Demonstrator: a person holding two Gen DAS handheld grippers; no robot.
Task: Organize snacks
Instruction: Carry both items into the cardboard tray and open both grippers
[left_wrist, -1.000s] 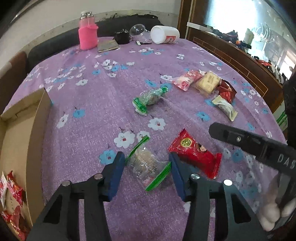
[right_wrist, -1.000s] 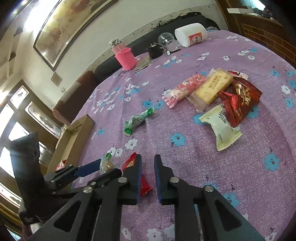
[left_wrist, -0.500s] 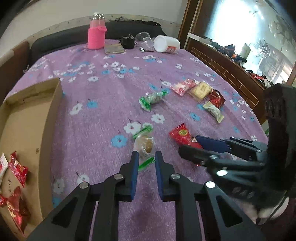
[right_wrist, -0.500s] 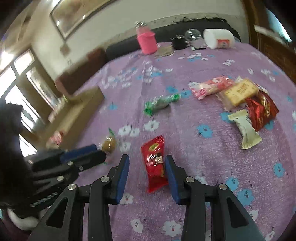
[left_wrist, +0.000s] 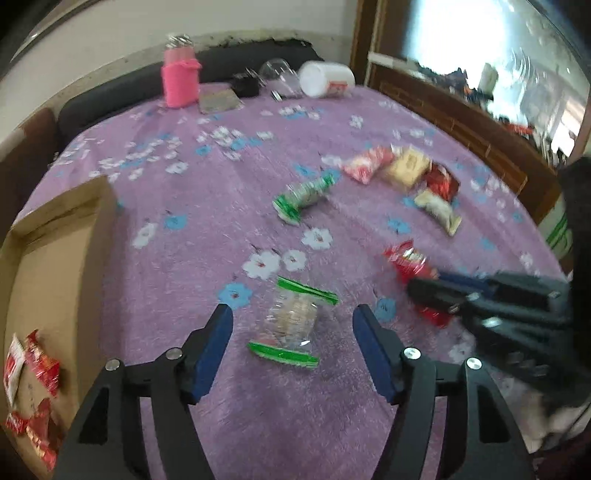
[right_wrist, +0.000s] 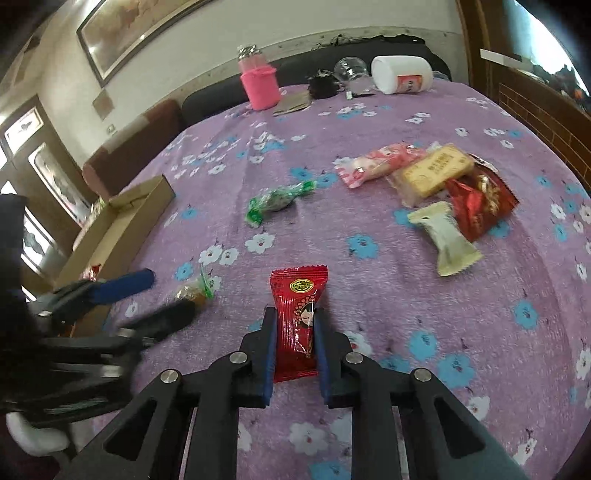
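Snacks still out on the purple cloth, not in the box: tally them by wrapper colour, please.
Red: 2, the red packet between the right tongs and the dark red one
Green-ended clear: 2, the cookie pack and the green twist
Pink: 1
Yellow-tan: 1
Cream: 1
Total: 7

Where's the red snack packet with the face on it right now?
In the right wrist view the red snack packet lies on the purple tablecloth, pinched between the right tongs.
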